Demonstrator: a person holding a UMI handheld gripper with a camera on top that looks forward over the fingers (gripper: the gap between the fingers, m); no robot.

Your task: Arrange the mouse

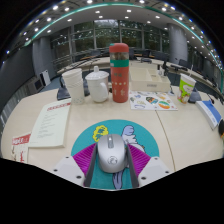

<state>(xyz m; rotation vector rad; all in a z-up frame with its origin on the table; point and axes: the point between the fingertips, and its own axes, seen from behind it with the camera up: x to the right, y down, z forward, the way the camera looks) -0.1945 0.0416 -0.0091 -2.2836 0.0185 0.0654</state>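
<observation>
Two pink-padded fingers of the tongs flank a grey mouse resting on a round teal mouse mat near the front edge of a pale table. The fingers sit close against the mouse's sides, though whether both pads actually press on it cannot be told. To the left lies a booklet; further back stand a white cup, a white mug and a tall orange-and-green bottle. To the right are a printed sheet and a small green-labelled container. The step in hand appears to be the grasp itself. The next move likely calls for a firm, even squeeze before the mouse is shifted or squared up on the mat.
</observation>
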